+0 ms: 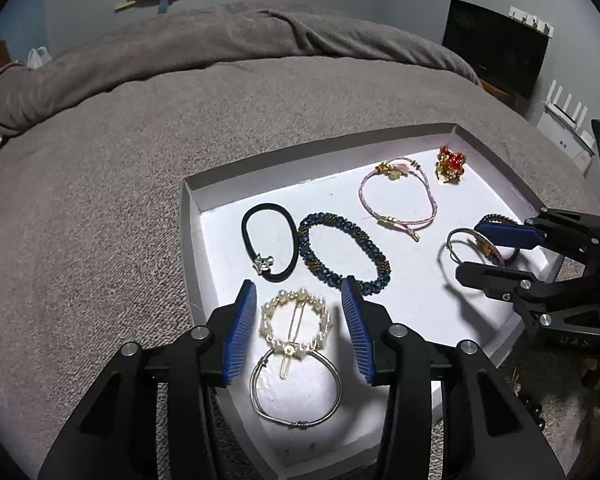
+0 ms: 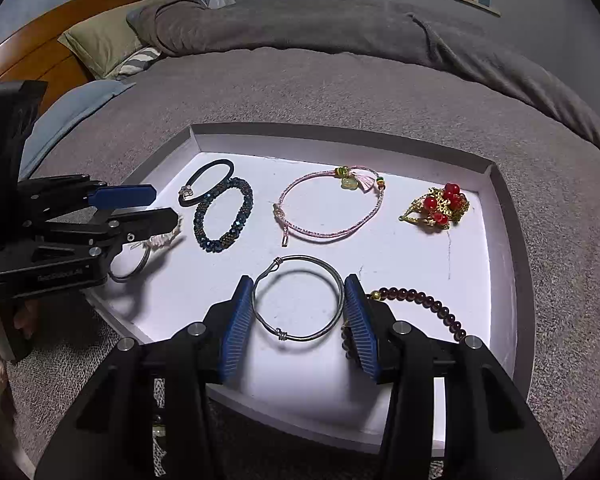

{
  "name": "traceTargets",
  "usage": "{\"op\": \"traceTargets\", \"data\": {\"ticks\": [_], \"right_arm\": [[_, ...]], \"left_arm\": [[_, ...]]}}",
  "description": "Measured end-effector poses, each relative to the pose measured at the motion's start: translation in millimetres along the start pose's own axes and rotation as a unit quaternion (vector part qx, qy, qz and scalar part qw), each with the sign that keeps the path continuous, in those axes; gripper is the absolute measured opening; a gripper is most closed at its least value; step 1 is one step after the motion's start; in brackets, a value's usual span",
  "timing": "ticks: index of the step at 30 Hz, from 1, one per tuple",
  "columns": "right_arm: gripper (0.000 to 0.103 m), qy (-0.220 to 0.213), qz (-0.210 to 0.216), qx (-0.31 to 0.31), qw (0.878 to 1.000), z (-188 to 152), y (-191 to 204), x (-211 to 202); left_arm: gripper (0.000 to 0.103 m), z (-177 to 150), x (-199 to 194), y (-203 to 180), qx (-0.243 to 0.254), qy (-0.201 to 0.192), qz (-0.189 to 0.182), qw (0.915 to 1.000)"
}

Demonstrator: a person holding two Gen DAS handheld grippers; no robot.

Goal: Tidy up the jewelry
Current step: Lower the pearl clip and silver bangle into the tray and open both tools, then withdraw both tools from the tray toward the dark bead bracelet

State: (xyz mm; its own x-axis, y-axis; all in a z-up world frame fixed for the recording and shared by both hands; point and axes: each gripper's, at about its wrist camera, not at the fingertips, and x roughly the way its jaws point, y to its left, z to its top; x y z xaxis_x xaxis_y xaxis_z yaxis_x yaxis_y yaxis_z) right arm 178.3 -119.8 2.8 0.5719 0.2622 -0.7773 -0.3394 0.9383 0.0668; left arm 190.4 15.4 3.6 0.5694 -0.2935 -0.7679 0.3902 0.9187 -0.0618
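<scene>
Inside the white tray (image 2: 504, 216) on the bed (image 1: 100, 168), the left gripper (image 1: 300, 320) spreads its fingers wide around the pearl hair clip (image 1: 296, 320). The right gripper (image 2: 298, 312) brackets a silver bangle (image 2: 298, 300), fingers wide apart.

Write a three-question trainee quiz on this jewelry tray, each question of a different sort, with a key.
1. True or false: the black hair tie lies outside the white tray.
2. Multiple choice: what sits between the right tongs? A) red bead charm B) silver wire bangle C) pink cord bracelet
3. Fill in: the pearl hair clip overlaps a second silver ____ under the left tongs.

Key: 1 false, it lies inside. 2 B, the silver wire bangle. 3 bangle.
</scene>
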Motion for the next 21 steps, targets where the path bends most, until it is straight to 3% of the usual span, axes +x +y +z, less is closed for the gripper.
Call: {"op": "traceTargets", "data": {"ticks": [13,16,18,21], "right_arm": [[0.058,-0.028,0.006,0.010,1.000,-1.6,-3.7,-15.3],[0.069,-0.044,-0.002,0.019,0.999,-5.3,-6.0,-27.0],[0.070,-0.049,-0.011,0.024,0.998,-9.6,-7.0,-33.0],[0.083,-0.060,-0.017,0.036,0.997,-19.0,-9.2,-45.7]], "left_arm": [[0.048,-5.3,-32.6,5.4,-0.048,-0.040,-0.028,0.9977],[0.056,-10.2,-47.1,2.6,-0.058,-0.054,-0.028,0.9965],[0.063,-13.7,-55.6,0.0,-0.060,-0.061,-0.022,0.9961],[0.070,-21.2,-69.6,-5.4,-0.061,-0.072,-0.008,0.9955]]}}
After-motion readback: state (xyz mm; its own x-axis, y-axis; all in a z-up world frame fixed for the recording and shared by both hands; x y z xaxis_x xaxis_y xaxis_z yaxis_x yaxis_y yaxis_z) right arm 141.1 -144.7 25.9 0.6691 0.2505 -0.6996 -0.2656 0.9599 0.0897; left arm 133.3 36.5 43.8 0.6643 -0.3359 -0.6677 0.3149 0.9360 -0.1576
